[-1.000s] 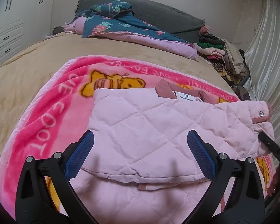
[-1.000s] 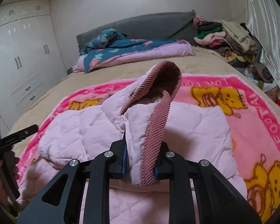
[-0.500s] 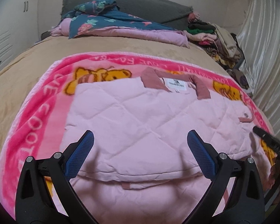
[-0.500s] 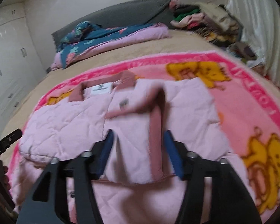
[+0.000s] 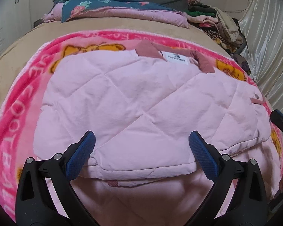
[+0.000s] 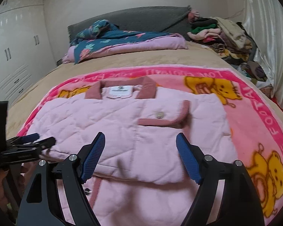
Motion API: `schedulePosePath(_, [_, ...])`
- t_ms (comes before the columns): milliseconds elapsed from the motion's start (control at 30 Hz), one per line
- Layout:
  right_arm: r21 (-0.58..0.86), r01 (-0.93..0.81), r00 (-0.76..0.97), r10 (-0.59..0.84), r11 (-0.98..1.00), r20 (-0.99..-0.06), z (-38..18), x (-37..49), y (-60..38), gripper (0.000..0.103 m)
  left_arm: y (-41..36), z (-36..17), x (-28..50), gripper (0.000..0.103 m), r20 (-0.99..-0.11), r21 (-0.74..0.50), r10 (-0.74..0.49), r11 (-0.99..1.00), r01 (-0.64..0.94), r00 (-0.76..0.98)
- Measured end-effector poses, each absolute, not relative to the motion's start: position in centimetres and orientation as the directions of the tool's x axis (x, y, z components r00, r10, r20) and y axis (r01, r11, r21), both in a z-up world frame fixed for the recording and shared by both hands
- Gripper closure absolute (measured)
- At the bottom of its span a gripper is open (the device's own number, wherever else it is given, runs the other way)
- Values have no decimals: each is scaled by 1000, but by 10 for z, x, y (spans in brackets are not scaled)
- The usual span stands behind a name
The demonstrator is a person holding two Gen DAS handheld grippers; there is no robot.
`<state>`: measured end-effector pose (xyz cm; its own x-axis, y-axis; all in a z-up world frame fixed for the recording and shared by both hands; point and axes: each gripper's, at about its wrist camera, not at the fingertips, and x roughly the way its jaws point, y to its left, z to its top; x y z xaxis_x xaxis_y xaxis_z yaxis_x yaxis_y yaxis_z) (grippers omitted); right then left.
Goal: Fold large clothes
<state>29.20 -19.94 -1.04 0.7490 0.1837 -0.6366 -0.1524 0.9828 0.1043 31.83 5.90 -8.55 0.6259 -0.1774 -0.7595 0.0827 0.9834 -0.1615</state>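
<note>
The left gripper (image 5: 141, 146) hangs over the near fold of the pink jacket (image 5: 134, 101), fingers spread, pinching nothing. The right gripper (image 6: 140, 148) has just been opening; its fingers stand apart above the jacket, nothing between them. The jacket lies folded on the pink blanket (image 6: 258, 116), its cuff (image 6: 168, 120) on top, collar (image 6: 120, 90) at the far edge. Beyond the jacket lie a floral quilt (image 6: 111, 41) and a clothes pile (image 6: 222, 33).
</note>
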Motion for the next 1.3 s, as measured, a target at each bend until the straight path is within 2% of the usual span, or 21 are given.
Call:
schedulePosePath(100, [110,-191,711,215,975,-670,-18,299,-186,20,58,-89,319,8,-763,-161,-177,984,82,621])
schedulePosePath(267, [52,-188,642,163,981,-749,-46,311,-172,20,58,-89,319,8,-764,-165,-180,983,81,620])
schedulePosePath(400, [15,-178,624,125,984,-771,-66,318,-166,18,58,-89,318,8,-765,-156,-174,984,84,620])
schedulePosePath(633, [36,-155,628,127,987,-768,-74,318,-169,17,55,-83,313,8,-769,-137,-158,987,82,620])
schedulePosePath(833, [151,-141,641,206,978,-739,-60,303,-182,17,59,-73,301,8,-759,-170,-179,983,76,626])
schedulePosePath(967, [201,-136,652,240,970,-719,-48,288,-189,12,60,-66,292,8,-754,-195,-202,977,81,625])
schedulePosePath(1300, [227,-143,661,263,963,-703,-33,260,-192,8,61,-49,269,8,-724,-219,-220,972,84,654])
